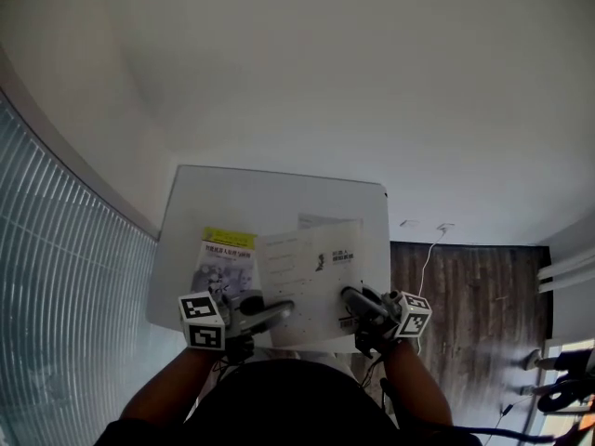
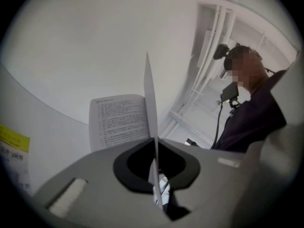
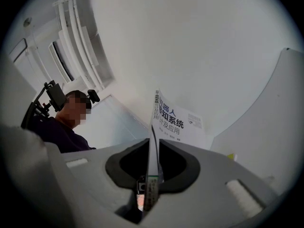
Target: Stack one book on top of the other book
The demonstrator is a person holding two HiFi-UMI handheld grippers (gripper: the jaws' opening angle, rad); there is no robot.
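A white book (image 1: 311, 272) lies open above the white table (image 1: 270, 193), held at its near edge by both grippers. My left gripper (image 1: 284, 308) is shut on a thin leaf of it, which stands edge-on between the jaws (image 2: 151, 127), with a printed page (image 2: 118, 120) behind. On the book's right side my right gripper (image 1: 349, 295) is shut on a thicker part, edge-on (image 3: 151, 165), and the cover with black characters (image 3: 183, 122) shows beyond. The second book, with a yellow top band (image 1: 228, 258), lies flat on the table to the left, partly under the white one.
The table's right edge (image 1: 386, 249) borders a dark wood floor (image 1: 474, 295) with a white cable (image 1: 428, 258). A ribbed panel (image 1: 56, 277) runs along the left. The person's dark top (image 2: 256, 122) fills the side of both gripper views.
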